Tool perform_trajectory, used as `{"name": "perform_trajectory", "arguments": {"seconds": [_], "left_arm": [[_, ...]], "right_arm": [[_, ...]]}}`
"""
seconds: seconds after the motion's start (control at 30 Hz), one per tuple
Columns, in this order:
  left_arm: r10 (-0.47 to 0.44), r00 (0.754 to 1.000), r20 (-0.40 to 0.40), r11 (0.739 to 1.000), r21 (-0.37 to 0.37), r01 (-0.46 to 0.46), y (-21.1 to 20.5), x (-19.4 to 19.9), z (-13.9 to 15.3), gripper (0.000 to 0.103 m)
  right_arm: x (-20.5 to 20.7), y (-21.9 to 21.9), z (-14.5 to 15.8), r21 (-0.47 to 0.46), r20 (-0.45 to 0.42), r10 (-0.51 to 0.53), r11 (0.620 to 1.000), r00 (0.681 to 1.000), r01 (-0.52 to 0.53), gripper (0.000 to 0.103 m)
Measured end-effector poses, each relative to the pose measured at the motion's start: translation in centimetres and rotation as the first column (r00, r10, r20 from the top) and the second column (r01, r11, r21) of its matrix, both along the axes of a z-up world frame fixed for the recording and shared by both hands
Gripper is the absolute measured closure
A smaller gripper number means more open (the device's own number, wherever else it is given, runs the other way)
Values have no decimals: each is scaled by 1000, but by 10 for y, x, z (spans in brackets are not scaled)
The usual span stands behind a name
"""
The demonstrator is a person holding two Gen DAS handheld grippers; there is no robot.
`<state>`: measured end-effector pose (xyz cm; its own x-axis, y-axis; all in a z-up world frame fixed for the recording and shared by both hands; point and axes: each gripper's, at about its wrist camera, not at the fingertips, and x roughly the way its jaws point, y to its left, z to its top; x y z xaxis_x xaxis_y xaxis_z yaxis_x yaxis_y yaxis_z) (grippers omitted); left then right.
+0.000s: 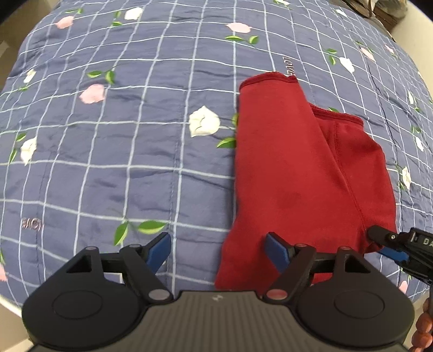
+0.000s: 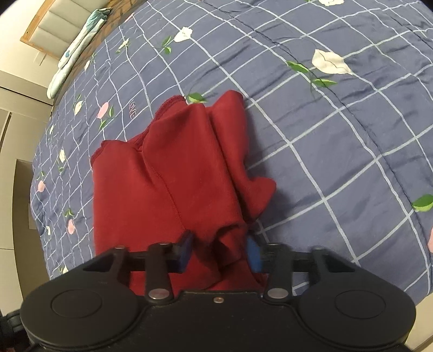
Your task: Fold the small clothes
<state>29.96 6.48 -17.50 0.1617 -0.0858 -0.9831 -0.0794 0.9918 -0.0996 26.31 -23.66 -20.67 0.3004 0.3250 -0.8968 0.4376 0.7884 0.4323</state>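
A dark red garment (image 1: 297,168) lies partly folded on the blue checked quilt (image 1: 121,162), one flap laid over the other. My left gripper (image 1: 217,250) is open and low over the quilt. The cloth's near left corner sits between its fingers, and the right pad (image 1: 276,247) is over the red cloth. In the right wrist view the same garment (image 2: 167,173) runs away from my right gripper (image 2: 219,253). A bunched fold of its near edge stands between the two blue pads, which are partway apart. From the left wrist view the right gripper (image 1: 384,243) is at the cloth's near right corner.
The quilt (image 2: 338,135), printed with flowers and leaves, fills both views. A wooden headboard (image 2: 35,27) and a pale patterned pillow (image 2: 78,46) lie at the far left. Reddish beads (image 1: 425,330) show at the lower right, and dark clutter (image 1: 384,13) sits beyond the bed.
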Motion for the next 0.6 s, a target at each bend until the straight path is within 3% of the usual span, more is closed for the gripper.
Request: {"name": "perform_trajectory", "arguments": {"seconds": [0.03,0.37,0.47,0.6], "left_arm": [[7,1000,3,1000,-1,-7,0,-3,2,22],[59,997,42,998,1,-59,-10,-29,15,20],[69,996,62,997,10,-70,-13,-37,21,19],[84,991,102,996,21,-87,-19,-46,34,17]], "right_arm": [[0,0,1,-4,6,6,1000,1000,-6,89],[-10,-7,2,-5,9,71,997,997,-71,90],[-14,-11,2,7,13,75,997,997,-75,87],[-18,-13,13,-5,52,110,994,993,-110,75]]}}
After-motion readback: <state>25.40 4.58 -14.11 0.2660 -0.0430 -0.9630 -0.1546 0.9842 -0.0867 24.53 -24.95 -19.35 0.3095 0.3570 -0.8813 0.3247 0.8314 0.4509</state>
